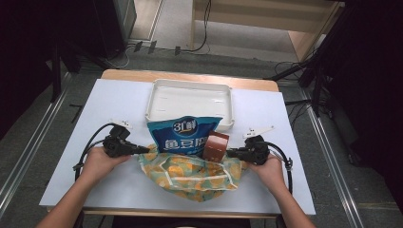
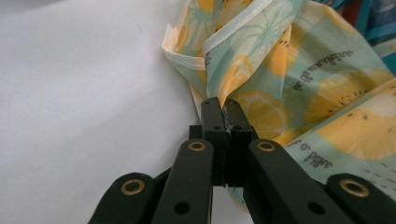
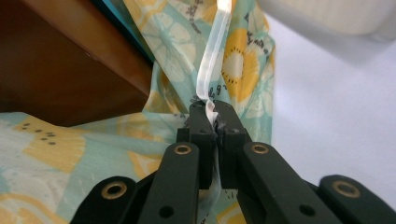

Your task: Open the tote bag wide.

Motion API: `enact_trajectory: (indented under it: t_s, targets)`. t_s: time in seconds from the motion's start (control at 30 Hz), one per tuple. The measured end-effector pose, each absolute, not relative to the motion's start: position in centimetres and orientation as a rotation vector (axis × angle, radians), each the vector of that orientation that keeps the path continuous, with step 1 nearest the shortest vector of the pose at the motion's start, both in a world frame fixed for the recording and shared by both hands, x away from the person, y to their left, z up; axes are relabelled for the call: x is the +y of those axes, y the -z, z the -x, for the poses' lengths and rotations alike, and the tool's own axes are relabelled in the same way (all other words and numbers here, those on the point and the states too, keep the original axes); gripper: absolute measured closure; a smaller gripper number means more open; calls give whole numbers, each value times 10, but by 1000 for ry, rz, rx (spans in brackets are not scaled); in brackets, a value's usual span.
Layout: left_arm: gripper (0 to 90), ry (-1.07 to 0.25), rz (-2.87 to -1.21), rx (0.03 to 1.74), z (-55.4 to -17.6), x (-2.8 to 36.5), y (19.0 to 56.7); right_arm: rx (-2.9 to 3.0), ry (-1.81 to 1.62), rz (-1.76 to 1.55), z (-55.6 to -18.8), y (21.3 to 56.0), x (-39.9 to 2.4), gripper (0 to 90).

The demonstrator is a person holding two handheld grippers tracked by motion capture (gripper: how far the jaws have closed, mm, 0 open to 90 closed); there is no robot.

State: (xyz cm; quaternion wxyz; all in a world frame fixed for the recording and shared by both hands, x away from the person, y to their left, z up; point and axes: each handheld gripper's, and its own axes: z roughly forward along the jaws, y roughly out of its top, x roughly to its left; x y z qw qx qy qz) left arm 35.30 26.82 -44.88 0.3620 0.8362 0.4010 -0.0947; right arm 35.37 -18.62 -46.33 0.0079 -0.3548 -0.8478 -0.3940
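Observation:
A teal cloth bag [image 1: 197, 173] printed with yellow citrus slices lies at the table's front middle. My left gripper [image 1: 146, 150] is shut on the bag's left rim; the left gripper view shows the fabric [image 2: 261, 70] pinched between the closed jaws [image 2: 225, 111]. My right gripper [image 1: 230, 152] is shut on the bag's right rim, with its pale hem [image 3: 212, 60] caught between the jaws [image 3: 211, 114]. A blue snack packet [image 1: 183, 135] and a brown box [image 1: 216, 145] rest on the bag's far edge.
A white tray [image 1: 190, 104] stands empty behind the bag at the table's back middle. The white table top [image 1: 114, 104] is bare to the left and right. Cables trail from both grippers.

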Motion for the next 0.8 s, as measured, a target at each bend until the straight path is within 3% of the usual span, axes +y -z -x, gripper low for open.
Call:
enact_trajectory:
  t_s: [0.3, 0.8]
  targets:
    - [878, 232, -2157, 1010, -350, 268, 449, -2653, 1229, 1106, -353, 462, -189, 853]
    - [590, 124, -2116, 902, -339, 284, 406, -2641, 1390, 1072, -340, 424, -209, 540]
